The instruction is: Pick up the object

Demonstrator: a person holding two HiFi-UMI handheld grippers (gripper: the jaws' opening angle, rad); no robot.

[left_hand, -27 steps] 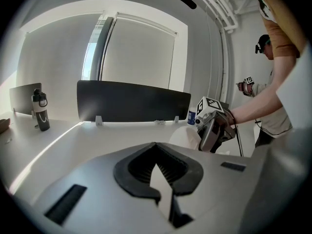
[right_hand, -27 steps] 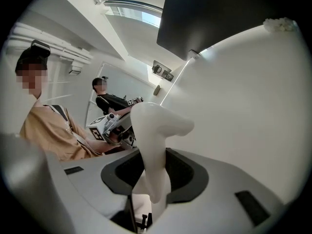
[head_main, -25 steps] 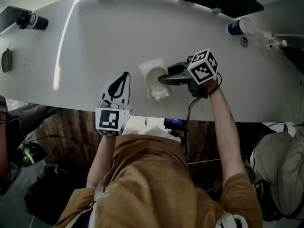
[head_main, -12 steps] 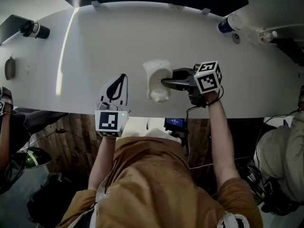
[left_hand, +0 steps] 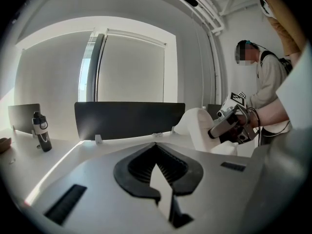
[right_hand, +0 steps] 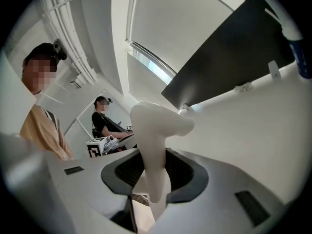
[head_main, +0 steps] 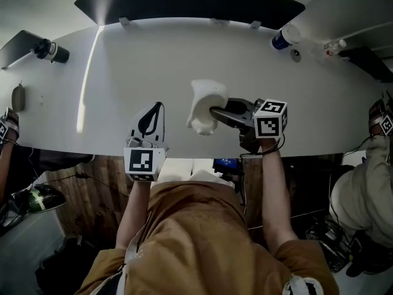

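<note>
The object is a white curved piece with a flared top [head_main: 206, 103]. My right gripper [head_main: 215, 110] is shut on it from the right and holds it over the middle of the white table [head_main: 123, 60]. In the right gripper view the white object [right_hand: 151, 140] stands up between the black pads [right_hand: 187, 172] of the gripper [right_hand: 153, 179]. My left gripper [head_main: 161, 98] rests at the table's near edge, to the left of the object, with its fingertips together and nothing in them. The left gripper view shows its own jaws [left_hand: 156, 152] and the white object [left_hand: 200, 126] to the right.
A black screen [head_main: 190, 2] runs along the table's far edge. A bottle [head_main: 282, 37] lies at the far right, a dark camera-like thing [head_main: 49, 49] at the far left, and a small dark oval [head_main: 18, 97] near the left edge. Other people sit at both sides.
My right gripper has drawn back toward the table's near edge with the white object still in it, and the object has tilted. The left gripper has stayed put.
</note>
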